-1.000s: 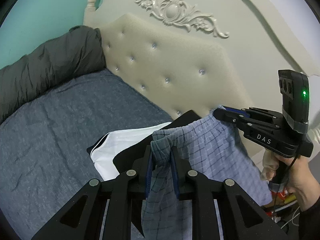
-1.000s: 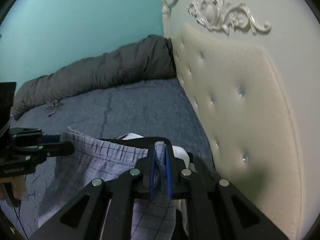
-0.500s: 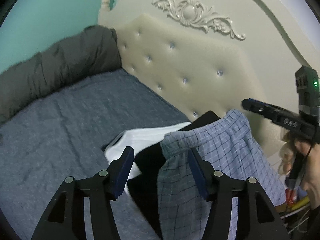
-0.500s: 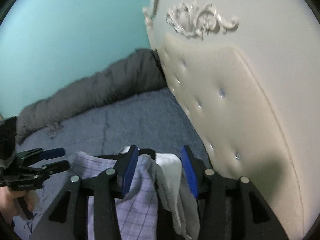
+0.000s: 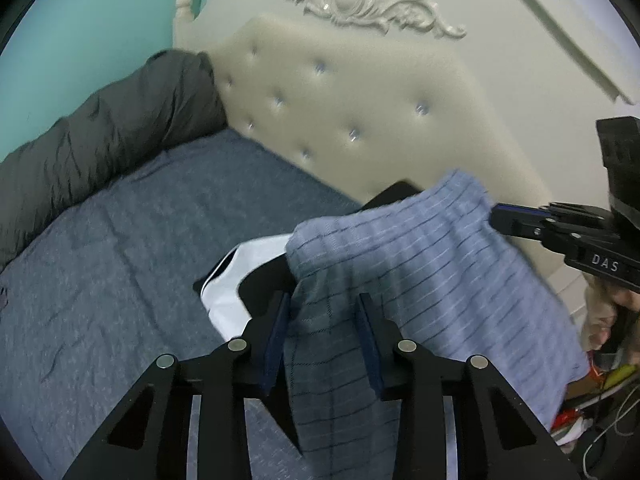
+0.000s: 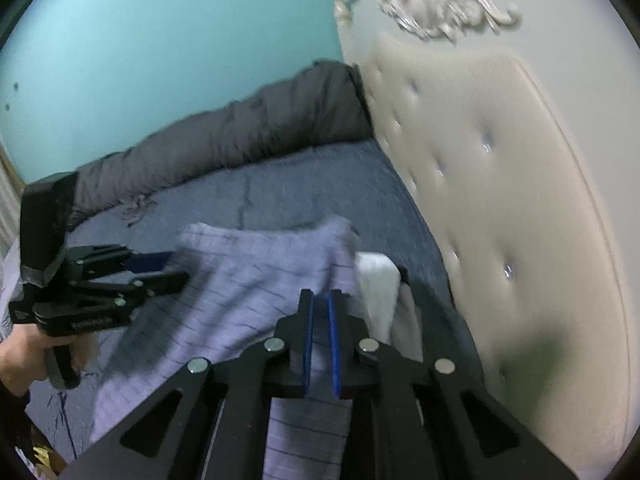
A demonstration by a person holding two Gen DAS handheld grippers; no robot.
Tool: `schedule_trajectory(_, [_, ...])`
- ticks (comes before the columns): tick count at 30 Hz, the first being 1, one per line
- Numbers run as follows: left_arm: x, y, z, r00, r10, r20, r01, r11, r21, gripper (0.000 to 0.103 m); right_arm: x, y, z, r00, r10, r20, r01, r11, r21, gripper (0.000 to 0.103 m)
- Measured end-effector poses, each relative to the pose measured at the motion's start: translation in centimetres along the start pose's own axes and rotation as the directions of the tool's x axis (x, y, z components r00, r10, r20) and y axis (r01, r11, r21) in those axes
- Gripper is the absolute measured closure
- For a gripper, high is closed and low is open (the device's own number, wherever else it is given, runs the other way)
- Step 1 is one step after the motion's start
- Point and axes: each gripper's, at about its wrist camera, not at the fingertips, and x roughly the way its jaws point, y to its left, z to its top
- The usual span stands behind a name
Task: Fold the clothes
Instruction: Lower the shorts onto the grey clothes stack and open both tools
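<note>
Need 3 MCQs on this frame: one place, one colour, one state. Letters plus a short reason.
1. Where does the grey duvet lie?
A. On the floor
B. Along the far edge of the bed, under the teal wall
C. On top of the shorts

2. What colour are the plaid shorts?
A. Red
B. Yellow
C. Light blue with dark lines

3. How is the left gripper?
A. Open, fingers either side of the shorts' fabric
B. Shut on a white garment
C. Out of view

Key:
1 B: the duvet is bunched between the blue bed cover and the wall, its end against the headboard.
2 C: both wrist views show pale blue cloth with thin dark lines.
3 A: the left wrist view shows a wide gap between the pads, with the cloth running through it.
</note>
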Motion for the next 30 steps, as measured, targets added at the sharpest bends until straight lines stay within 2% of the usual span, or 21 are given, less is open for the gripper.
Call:
schedule_trajectory(4, [0.3,0.6,-0.4,1.0,0.027,-0.006,-0.027,1.0,-0.017,0.066,0.2,-2.0,-1.2,0.999,-0.045,-0.023,0.046,0.997,0.067,0.097])
schedule_trajectory(8, [-1.1,0.4,-0.7,0.999,0.036,0.014,-0.036,0.999,-0.013,0.066,-2.0,-2.4,-1.6,0.999,-0.018,0.027,0.015,0.996,0.085,0.097])
schedule_trajectory(13, [-3.9,-0.3,-1.7,1.0,-0.002,0.024,0.002,1.0,-0.025,0.066,-5.4,0.0,-2.7,0.996,0.08,0.049,-0.082,0.996,0.03,0.097])
schedule_trajectory(18, [-6.0,-1.2,-4.6,1.0,-0.027,0.003,0.027,1.0,-0.004,0.066,-6.3,2.4,-5.6,0.99,0.138,0.018,-0.138,0.99,-0.003,0.097])
schedule_trajectory(21, [-6.6,-1.2,-6.5,0.999,-0.033,-0.013,0.033,0.999,-0.003,0.066,-5.5,2.3,-6.9,0.995,0.096,-0.005,-0.096,0.995,0.005,0.097])
schedule_trajectory(23, [-6.6,-0.8,-7.6,0.999,-0.036,-0.024,0.035,0.999,-0.02,0.066,-5.4,1.3,-7.5,0.997,0.081,0.007,-0.081,0.995,0.05,0.101])
schedule_trajectory(26, [-6.4,-0.3,-8.9,0.999,-0.035,-0.041,0.033,0.998,-0.045,0.066,-5.9,0.3,-8.4,0.998,0.06,0.036,-0.063,0.994,0.094,0.101])
schedule_trajectory(30, [-6.1,-0.3,-10.1,0.998,-0.019,-0.06,0.016,0.999,-0.05,0.066,-6.5,-0.4,-9.2,0.999,0.03,0.035,-0.034,0.991,0.128,0.101])
